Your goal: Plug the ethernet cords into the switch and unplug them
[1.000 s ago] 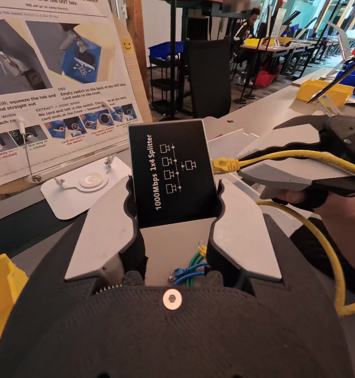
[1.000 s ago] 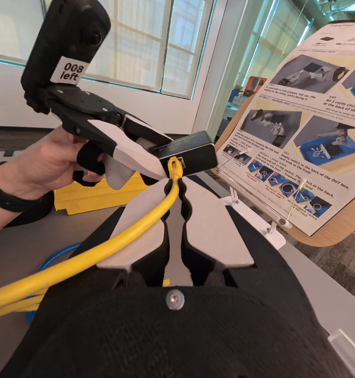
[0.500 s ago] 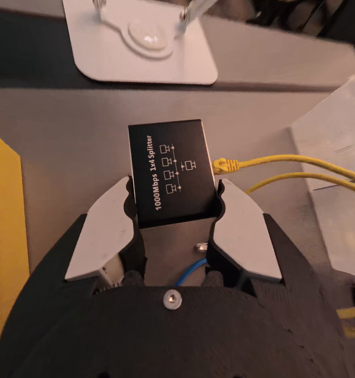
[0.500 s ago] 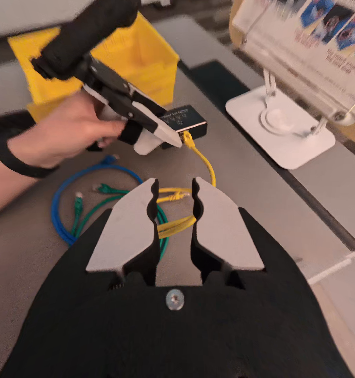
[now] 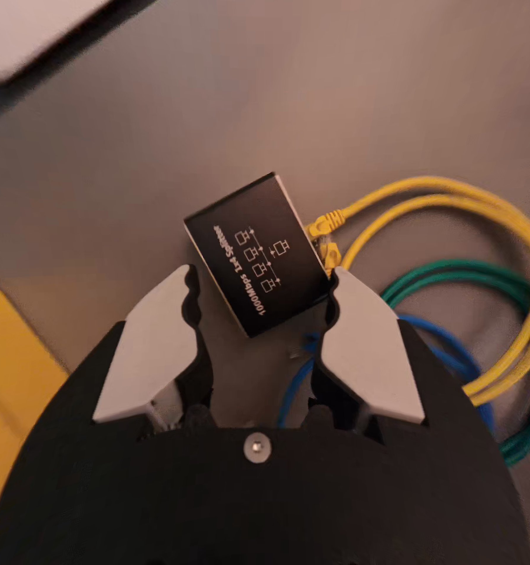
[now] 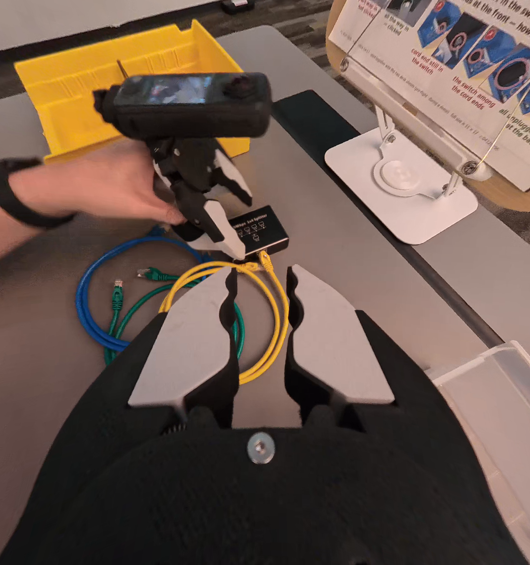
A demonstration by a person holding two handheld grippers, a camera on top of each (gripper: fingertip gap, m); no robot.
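The black switch [image 5: 257,253] lies on the grey table, turned at an angle. It also shows in the right wrist view [image 6: 259,230]. My left gripper [image 5: 262,270] is open around its near end. The right fingertip [image 5: 338,278] touches its corner and the left one stands clear. One yellow plug [image 5: 327,223] sits in the switch's side port. The yellow cord's other plug [image 5: 331,255] lies just beside it. My right gripper [image 6: 260,270] is open and empty, above the yellow cord loop [image 6: 277,321] just short of the switch.
A green cord [image 6: 117,299] and a blue cord [image 6: 83,305] lie loose to the left of the yellow loop. A yellow bin [image 6: 129,76] stands behind the left gripper [image 6: 224,220]. An instruction board on a white stand [image 6: 401,183] is at the right, and a clear plastic box [image 6: 502,397] at the near right. The gap from one gripper's tips to the other's is roughly 20 cm.
The right gripper let go of the yellow cord and drew back. The left gripper lowered the switch to the table and opened off it. The switch now sits turned.
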